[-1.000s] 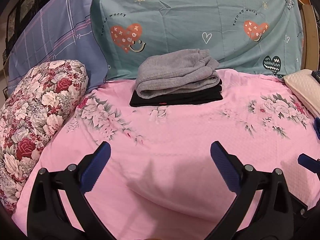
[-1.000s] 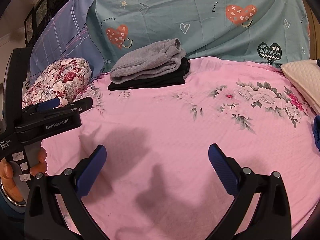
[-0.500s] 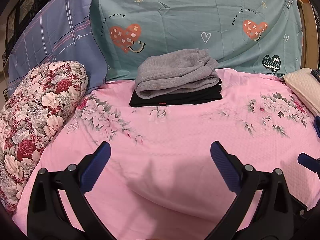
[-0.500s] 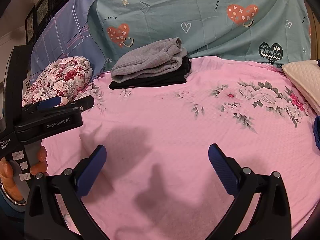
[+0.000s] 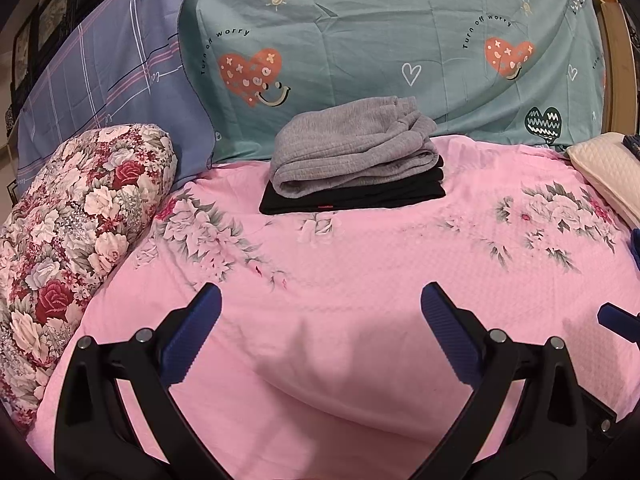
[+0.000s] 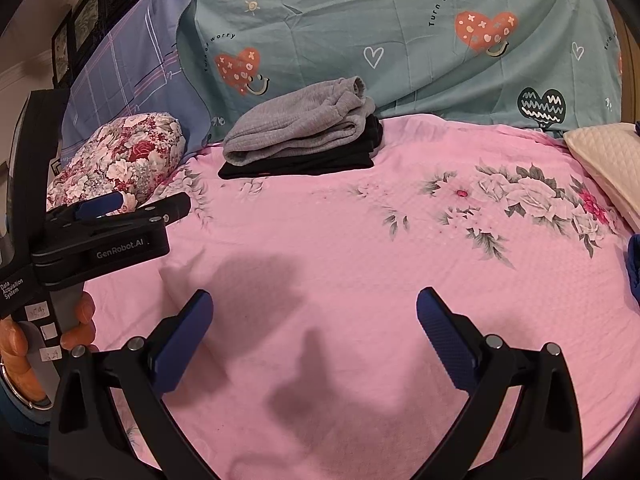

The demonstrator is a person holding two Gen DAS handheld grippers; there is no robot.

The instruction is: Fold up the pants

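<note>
Folded grey pants (image 5: 352, 148) lie on top of folded black pants (image 5: 360, 200) at the far side of the pink floral bed sheet (image 5: 360, 272), against the teal bedding. The stack also shows in the right wrist view, grey pants (image 6: 296, 128) over black pants (image 6: 320, 162). My left gripper (image 5: 320, 300) is open and empty, hovering over the sheet well short of the stack. My right gripper (image 6: 314, 304) is open and empty over the sheet. The left gripper's body (image 6: 100, 232) shows at the left of the right wrist view.
A floral bolster (image 5: 68, 240) lies along the left. A purple plaid pillow (image 5: 112, 80) and teal heart-print bedding (image 5: 400, 52) stand at the back. A cream quilted pillow (image 5: 604, 176) and a dark blue cloth edge (image 6: 634, 264) are at the right.
Both grippers drifted slightly; the view of the stack barely shifts. Jaws stay open and nothing is picked up or moved.
</note>
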